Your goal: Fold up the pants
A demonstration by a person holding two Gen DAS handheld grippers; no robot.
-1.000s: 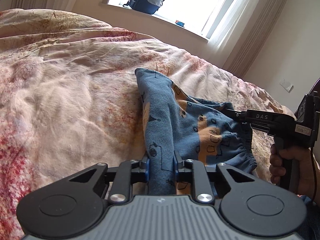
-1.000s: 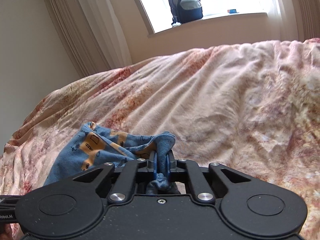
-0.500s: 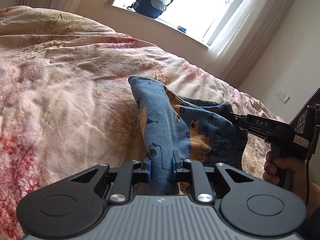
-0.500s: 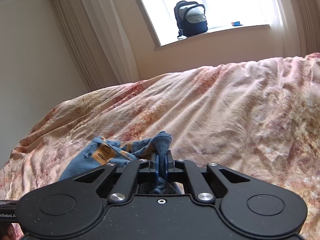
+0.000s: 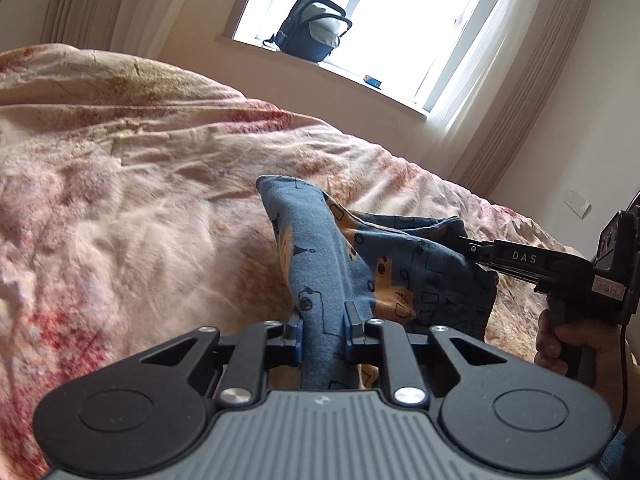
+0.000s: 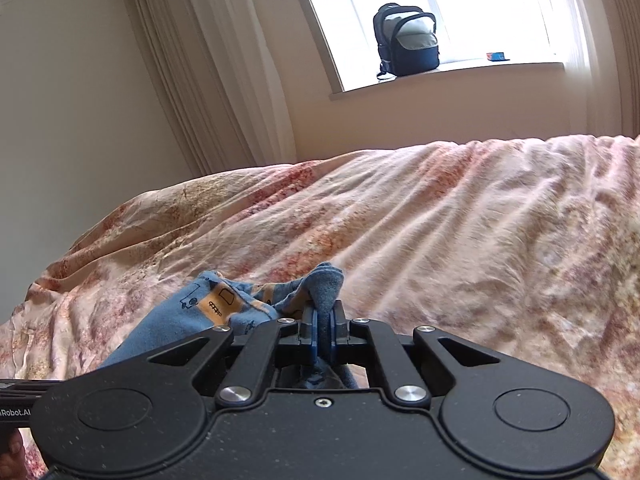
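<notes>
The pants [image 5: 320, 256] are small, blue with orange patches and black line drawings. They hang bunched above a pink flowered bedspread [image 5: 120, 200]. My left gripper [image 5: 323, 320] is shut on a thick fold of the pants. My right gripper [image 6: 324, 322] is shut on another bunched edge of the pants [image 6: 224, 308], which trail off to its lower left. In the left wrist view my right gripper [image 5: 466, 246] comes in from the right, held by a hand, and pinches the far side of the cloth.
The rumpled bedspread [image 6: 440, 220] fills the lower half of both views. A dark backpack [image 5: 316, 28] stands on the windowsill behind the bed, also shown in the right wrist view [image 6: 406, 40]. Curtains [image 6: 224, 80] hang beside the window. A wall [image 6: 60, 120] stands to the left.
Both grippers have risen and tilted up with the pants still held. More of the window and wall shows, and the cloth hangs higher off the bedspread.
</notes>
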